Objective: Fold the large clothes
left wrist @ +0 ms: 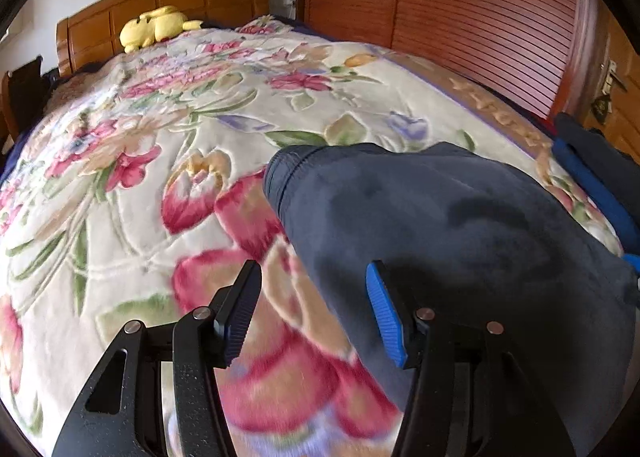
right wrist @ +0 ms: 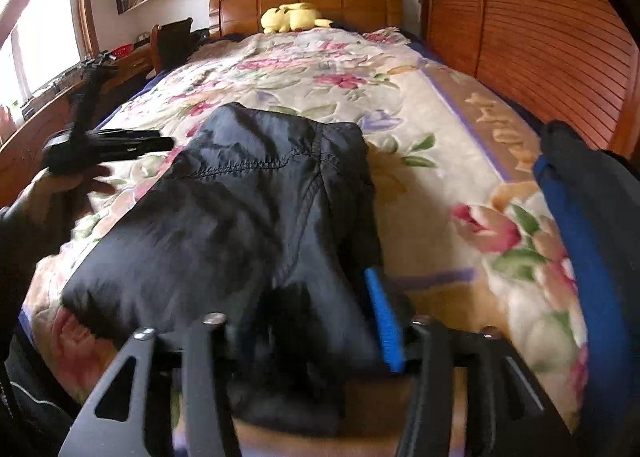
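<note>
Folded dark garment [right wrist: 248,225] near bed's foot edge, both tools [left wrist: 312,309] [right wrist: 304,321] wide, empty

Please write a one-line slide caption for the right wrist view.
Open right gripper above a folded dark garment on a floral blanket.

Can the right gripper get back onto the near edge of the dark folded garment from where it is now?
Probably yes. The right gripper stands open right over the near edge of the dark folded garment on the floral blanket, with nothing between. The left gripper is off to the far side, out of the way.
</note>
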### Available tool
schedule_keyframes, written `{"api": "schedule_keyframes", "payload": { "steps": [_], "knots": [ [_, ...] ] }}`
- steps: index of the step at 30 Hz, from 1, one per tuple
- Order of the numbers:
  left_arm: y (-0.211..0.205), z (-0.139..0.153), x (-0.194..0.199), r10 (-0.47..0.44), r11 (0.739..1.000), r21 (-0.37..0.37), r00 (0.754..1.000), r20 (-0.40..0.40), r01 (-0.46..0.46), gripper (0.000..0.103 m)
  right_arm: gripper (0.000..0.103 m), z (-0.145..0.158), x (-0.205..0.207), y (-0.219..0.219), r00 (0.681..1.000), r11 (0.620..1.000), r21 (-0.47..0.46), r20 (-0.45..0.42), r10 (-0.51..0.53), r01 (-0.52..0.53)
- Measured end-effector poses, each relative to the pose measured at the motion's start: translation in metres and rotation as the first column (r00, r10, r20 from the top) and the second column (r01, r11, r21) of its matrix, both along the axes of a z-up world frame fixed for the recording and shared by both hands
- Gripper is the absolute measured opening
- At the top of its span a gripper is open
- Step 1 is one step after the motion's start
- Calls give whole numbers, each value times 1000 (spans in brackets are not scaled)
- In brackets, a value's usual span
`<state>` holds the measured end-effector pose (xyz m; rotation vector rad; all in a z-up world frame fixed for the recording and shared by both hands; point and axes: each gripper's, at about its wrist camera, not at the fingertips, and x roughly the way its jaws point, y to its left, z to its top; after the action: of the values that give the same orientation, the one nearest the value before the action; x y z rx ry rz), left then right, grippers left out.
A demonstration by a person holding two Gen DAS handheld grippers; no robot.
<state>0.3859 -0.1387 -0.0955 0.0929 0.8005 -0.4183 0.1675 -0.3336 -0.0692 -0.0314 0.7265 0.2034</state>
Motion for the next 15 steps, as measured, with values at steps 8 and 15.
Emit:
{"api": "schedule_keyframes", "payload": {
  "steps": [8, 15],
  "knots": [
    [-11, -12, 42, 21, 1000, 7, 999, -32, -21, 56, 66, -8, -40, -16, 998, 998, 17, -26, -54, 54],
    [-17, -29, 70, 50, 997, 55, 998, -41, -48, 78, 66, -15, -50, -13, 998, 998, 54, -59, -35, 38]
  ]
}}
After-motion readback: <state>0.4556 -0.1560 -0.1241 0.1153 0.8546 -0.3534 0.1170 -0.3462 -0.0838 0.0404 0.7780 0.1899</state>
